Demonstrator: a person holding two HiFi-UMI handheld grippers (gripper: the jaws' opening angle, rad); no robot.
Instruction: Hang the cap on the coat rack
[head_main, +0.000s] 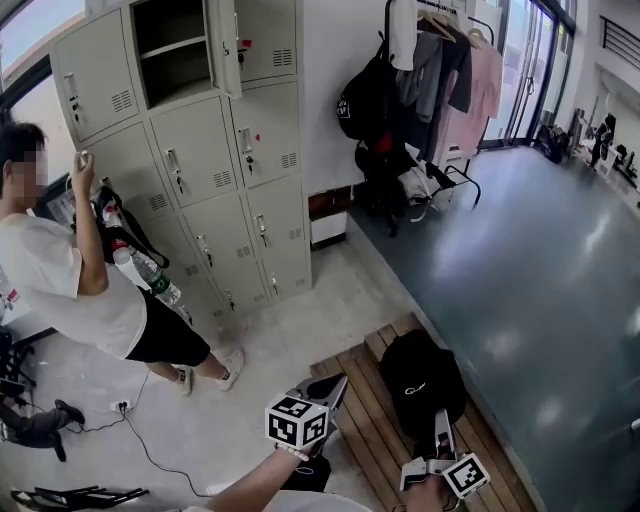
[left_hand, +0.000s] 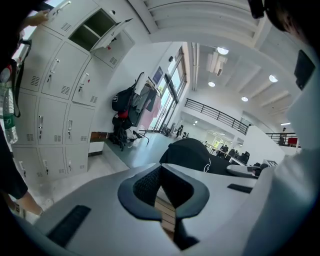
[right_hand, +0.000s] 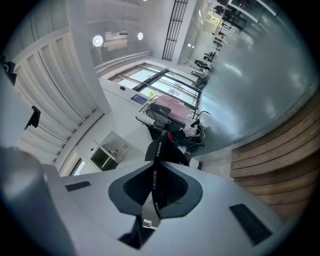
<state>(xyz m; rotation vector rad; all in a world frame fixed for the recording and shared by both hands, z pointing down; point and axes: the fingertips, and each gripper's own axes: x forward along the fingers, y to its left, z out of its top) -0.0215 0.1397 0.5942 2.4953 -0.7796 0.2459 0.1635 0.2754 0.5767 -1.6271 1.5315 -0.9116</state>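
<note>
Right claw (right_hand: 156, 172) pinches the cap strap (right_hand: 159, 150), which I see only in its own view; head view shows the black cap (head_main: 422, 385); left claw (left_hand: 161, 172) closed, empty.

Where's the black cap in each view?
Head view: cap lower centre, just above the right claw.
Left gripper view: cap centre right, past the left claw.
Right gripper view: cap centre, its strap pinched in the right claw.
Shared landmark: the coat rack hung with clothes.

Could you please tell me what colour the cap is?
The cap is black with white lettering; the right gripper view shows it best.
</note>
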